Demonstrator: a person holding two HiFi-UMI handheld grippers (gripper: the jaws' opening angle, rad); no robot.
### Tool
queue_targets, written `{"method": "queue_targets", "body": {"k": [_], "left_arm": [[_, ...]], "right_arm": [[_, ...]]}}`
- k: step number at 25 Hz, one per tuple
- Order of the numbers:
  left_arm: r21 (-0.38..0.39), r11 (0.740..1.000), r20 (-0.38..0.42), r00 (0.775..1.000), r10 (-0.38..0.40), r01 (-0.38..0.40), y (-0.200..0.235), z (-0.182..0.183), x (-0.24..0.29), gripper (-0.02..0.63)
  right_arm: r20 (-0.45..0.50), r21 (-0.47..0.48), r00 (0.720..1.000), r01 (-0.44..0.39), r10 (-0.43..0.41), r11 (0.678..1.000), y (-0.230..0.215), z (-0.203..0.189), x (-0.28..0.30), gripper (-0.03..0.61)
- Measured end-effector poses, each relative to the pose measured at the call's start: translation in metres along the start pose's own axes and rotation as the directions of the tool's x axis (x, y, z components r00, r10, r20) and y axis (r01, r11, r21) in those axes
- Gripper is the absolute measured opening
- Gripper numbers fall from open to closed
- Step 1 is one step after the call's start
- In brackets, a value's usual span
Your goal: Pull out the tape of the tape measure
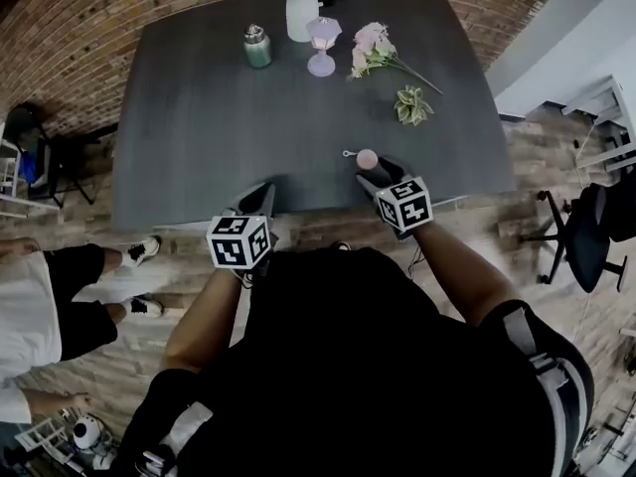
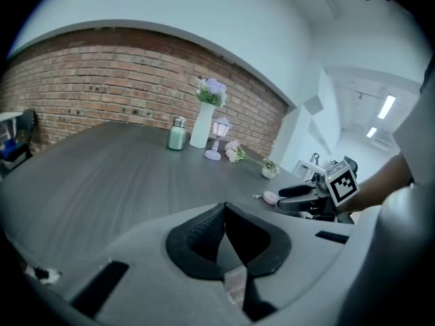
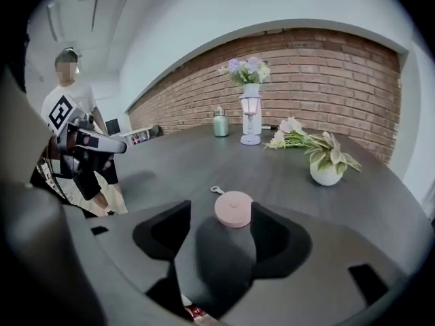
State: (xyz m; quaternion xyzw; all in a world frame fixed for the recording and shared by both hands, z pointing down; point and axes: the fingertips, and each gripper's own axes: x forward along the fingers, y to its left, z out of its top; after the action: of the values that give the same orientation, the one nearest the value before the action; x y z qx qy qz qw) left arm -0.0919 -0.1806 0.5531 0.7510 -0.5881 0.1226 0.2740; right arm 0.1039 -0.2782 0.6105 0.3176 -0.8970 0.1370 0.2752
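A round pink tape measure [image 1: 367, 158] lies flat on the dark grey table [image 1: 219, 117] near its front edge, with a small pull tab [image 1: 348, 153] sticking out to its left. My right gripper [image 1: 380, 172] stands open right behind it. In the right gripper view the tape measure [image 3: 233, 208] sits just ahead of the two spread jaws, nearer the right one, and neither pad presses on it. My left gripper [image 1: 264, 193] hovers at the table's front edge to the left, shut and empty [image 2: 224, 210]. From the left gripper view the tape measure [image 2: 270, 197] shows beside the right gripper [image 2: 299, 191].
At the table's far side stand a white vase of flowers [image 1: 302, 8], a green jar [image 1: 257, 47] and a pink lamp [image 1: 323, 46]. A loose bouquet [image 1: 378, 53] and a small potted plant [image 1: 412, 105] lie further right. A person [image 1: 40, 306] stands at left; an office chair [image 1: 586, 237] at right.
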Motion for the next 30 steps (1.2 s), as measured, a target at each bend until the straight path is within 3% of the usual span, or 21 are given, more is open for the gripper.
{"method": "queue_targets", "body": {"k": [3, 6, 9, 12, 13, 17, 19, 21, 24, 25, 28, 30], "left_arm": [[-0.007, 1.000, -0.049, 0.999, 0.024, -0.025, -0.014, -0.021, -0.004, 0.010], [0.002, 0.999, -0.087, 0.996, 0.033, -0.033, -0.018, -0.031, -0.007, 0.009], [0.031, 0.999, -0.097, 0.994, 0.044, -0.042, -0.013, -0.020, -0.002, 0.009], [0.076, 0.997, -0.073, 0.997, 0.005, 0.000, -0.020, 0.001, 0.007, 0.009], [0.086, 0.996, -0.070, 0.998, -0.011, 0.017, -0.023, 0.004, 0.009, 0.009], [0.125, 0.990, -0.076, 0.996, -0.055, 0.065, -0.026, 0.009, 0.014, 0.009], [0.189, 0.977, -0.053, 0.995, -0.087, 0.095, -0.026, 0.020, 0.015, 0.011], [0.292, 0.943, -0.012, 0.987, -0.163, 0.160, -0.037, 0.038, 0.015, 0.015], [0.446, 0.856, 0.025, 0.952, -0.304, 0.261, -0.068, 0.063, 0.014, 0.173], [0.496, 0.824, 0.029, 0.943, -0.330, 0.274, -0.076, 0.068, 0.013, 0.182], [0.627, 0.738, 0.032, 0.939, -0.343, 0.248, -0.086, 0.076, 0.015, 0.201], [0.677, 0.702, 0.044, 0.939, -0.340, 0.222, -0.087, 0.079, 0.018, 0.201]], "right_arm": [[-0.015, 0.006, 1.000, 0.004, -0.003, 1.000, -0.008, -0.005, 0.006, 0.265], [-0.097, 0.008, 0.994, 0.047, -0.046, 0.999, -0.015, -0.011, 0.015, 0.267], [-0.152, 0.004, 0.986, 0.063, -0.062, 0.998, -0.015, -0.012, 0.024, 0.272], [-0.167, -0.001, 0.984, 0.054, -0.054, 0.999, -0.015, -0.010, 0.026, 0.261], [-0.168, -0.001, 0.984, 0.051, -0.051, 0.999, -0.015, -0.010, 0.026, 0.212], [-0.111, -0.030, 0.994, 0.020, -0.023, 0.999, -0.005, 0.013, 0.016, 0.211], [-0.038, -0.058, 0.999, -0.021, 0.018, 0.998, 0.009, 0.039, 0.007, 0.211], [0.045, -0.095, 0.996, -0.072, 0.076, 0.993, 0.026, 0.070, -0.006, 0.211], [0.127, -0.140, 0.983, -0.117, 0.135, 0.983, 0.048, 0.108, -0.026, 0.211], [0.140, -0.138, 0.980, -0.125, 0.144, 0.983, 0.053, 0.116, -0.031, 0.211], [0.170, -0.114, 0.971, -0.147, 0.165, 0.983, 0.069, 0.130, -0.041, 0.212], [0.182, -0.116, 0.967, -0.158, 0.178, 0.981, 0.079, 0.132, -0.046, 0.212]]}}
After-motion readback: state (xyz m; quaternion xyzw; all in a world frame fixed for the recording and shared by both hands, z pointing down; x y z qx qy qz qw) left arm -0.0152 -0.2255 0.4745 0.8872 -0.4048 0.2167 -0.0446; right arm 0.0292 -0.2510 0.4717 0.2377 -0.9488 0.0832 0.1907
